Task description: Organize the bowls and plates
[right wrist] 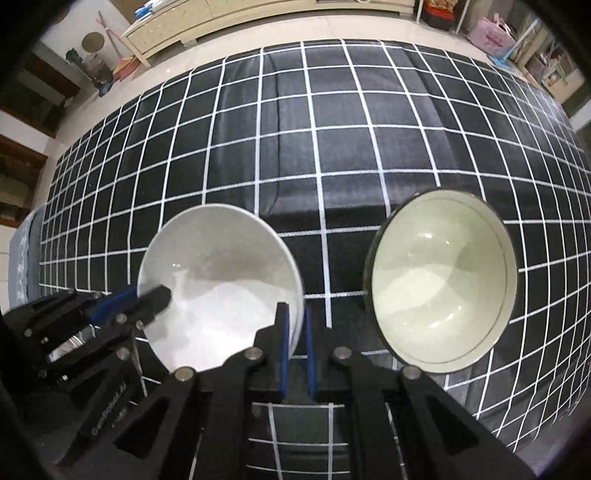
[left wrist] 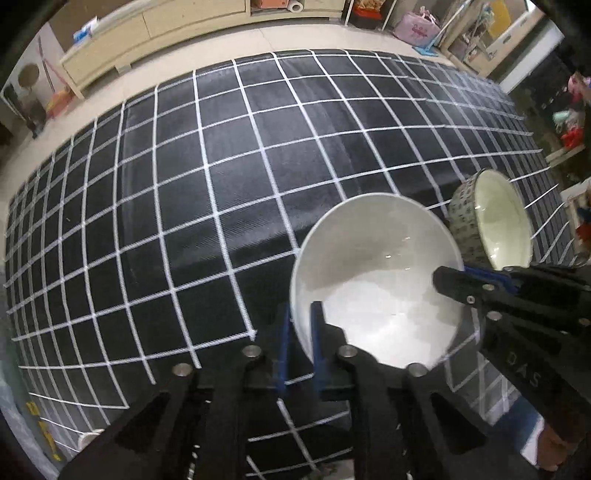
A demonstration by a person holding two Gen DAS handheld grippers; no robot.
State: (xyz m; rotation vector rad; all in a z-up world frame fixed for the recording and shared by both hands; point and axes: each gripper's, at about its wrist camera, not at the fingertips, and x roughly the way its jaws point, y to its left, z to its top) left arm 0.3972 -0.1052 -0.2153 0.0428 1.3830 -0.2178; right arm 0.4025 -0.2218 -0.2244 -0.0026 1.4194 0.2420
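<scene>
A plain white bowl (left wrist: pixel 376 280) hangs low over the black tablecloth with white grid lines (left wrist: pixel 184 184); whether it touches the cloth I cannot tell. My left gripper (left wrist: pixel 301 314) is shut on its left rim, one blue pad inside and one outside. My right gripper (left wrist: pixel 454 277) is shut on the opposite rim. In the right wrist view the white bowl (right wrist: pixel 221 288) sits between the right gripper (right wrist: pixel 295 314) and the left gripper (right wrist: pixel 155 295). A second bowl (right wrist: pixel 443 280), cream inside and dark patterned outside (left wrist: pixel 491 221), stands upright on the cloth just right of the white one, apart from it.
The checked cloth (right wrist: pixel 295 129) stretches far beyond both bowls. Past its far edge lie a pale floor and a long light wooden cabinet (left wrist: pixel 155 26). Pink bags and assorted clutter (left wrist: pixel 417 27) stand at the back right, with a broom (right wrist: pixel 122 62) at the back left.
</scene>
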